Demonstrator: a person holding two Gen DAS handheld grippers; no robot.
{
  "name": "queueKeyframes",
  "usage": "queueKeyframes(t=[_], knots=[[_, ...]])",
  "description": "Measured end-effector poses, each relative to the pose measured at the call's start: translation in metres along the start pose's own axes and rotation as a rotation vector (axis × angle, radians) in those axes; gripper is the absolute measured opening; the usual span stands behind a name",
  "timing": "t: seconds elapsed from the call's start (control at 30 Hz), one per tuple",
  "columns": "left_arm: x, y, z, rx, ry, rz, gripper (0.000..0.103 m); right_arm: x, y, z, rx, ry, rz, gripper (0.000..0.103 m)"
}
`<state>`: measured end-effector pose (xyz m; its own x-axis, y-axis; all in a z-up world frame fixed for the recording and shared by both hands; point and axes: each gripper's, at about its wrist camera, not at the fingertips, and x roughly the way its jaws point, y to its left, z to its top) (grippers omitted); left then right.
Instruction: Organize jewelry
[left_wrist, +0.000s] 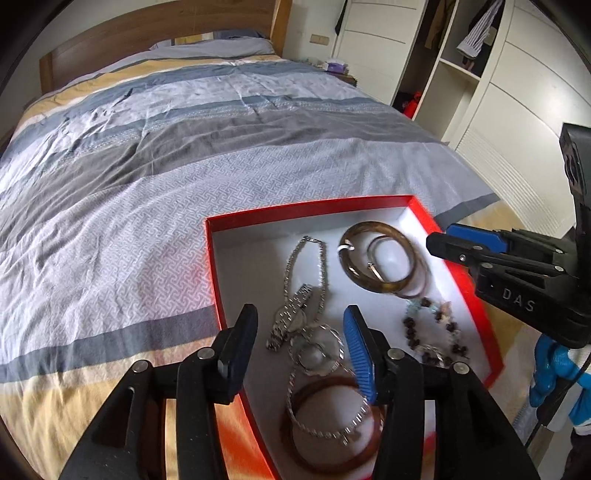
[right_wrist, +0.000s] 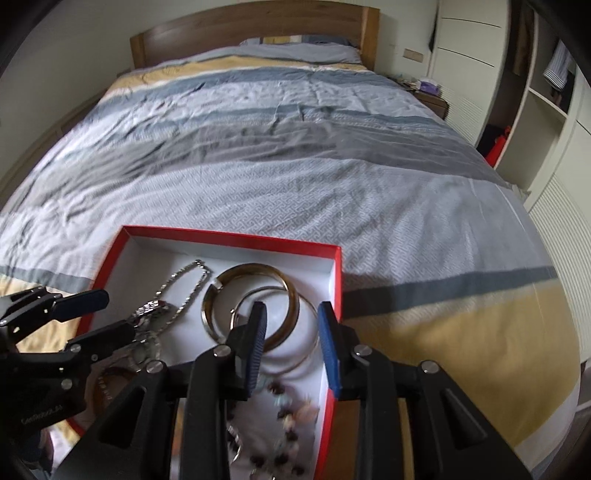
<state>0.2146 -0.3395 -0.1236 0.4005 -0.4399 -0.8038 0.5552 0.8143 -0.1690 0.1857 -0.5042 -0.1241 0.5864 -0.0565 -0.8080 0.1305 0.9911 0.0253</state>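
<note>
Inside a shallow red cardboard box (left_wrist: 413, 201) on the bed, slippery silver chains (left_wrist: 295, 273) look best pinched mid-strand and a stiff amber bangle (left_wrist: 380, 258) by its rim; both claws, left claw (left_wrist: 299, 343) and right claw (right_wrist: 291, 345), hover part-open, empty.

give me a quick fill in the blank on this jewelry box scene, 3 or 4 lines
1. The shallow red cardboard box with a white inside sits on a striped ____.
2. The silver metal wristwatch lies ____ the box.
3. The left gripper holds ____ between its fingers.
4. The wide brown translucent bangle lies near the box's ____ wall.

Missing: bed; inside; nothing; far
</note>
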Motion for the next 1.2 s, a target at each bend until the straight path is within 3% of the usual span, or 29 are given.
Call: queueKeyframes(t=[0.13, 0.23, 0.47, 0.8, 1.2], knots=[[-0.03, -0.007, -0.009, 0.011, -0.017, 0.004, 0.053, -0.026, -0.004, -0.009, 0.035, -0.022, -0.002, 0.028], [-0.055, -0.009, -0.017, 0.004, -0.039, 0.034, 0.063, -0.047, -0.006, -0.016, 0.065, -0.04, -0.003, 0.029], [-0.121, 0.001, -0.048, -0.051, -0.081, 0.164, 0.078, -0.101, 0.01, -0.036, 0.1, -0.094, 0.015, 0.037], [-0.228, 0.014, -0.105, -0.09, -0.194, 0.331, 0.092, -0.177, 0.077, -0.073, 0.073, -0.168, 0.088, 0.047], [-0.331, 0.033, -0.172, -0.157, -0.331, 0.429, 0.102, -0.236, 0.144, -0.122, 0.018, -0.209, 0.089, 0.057]])
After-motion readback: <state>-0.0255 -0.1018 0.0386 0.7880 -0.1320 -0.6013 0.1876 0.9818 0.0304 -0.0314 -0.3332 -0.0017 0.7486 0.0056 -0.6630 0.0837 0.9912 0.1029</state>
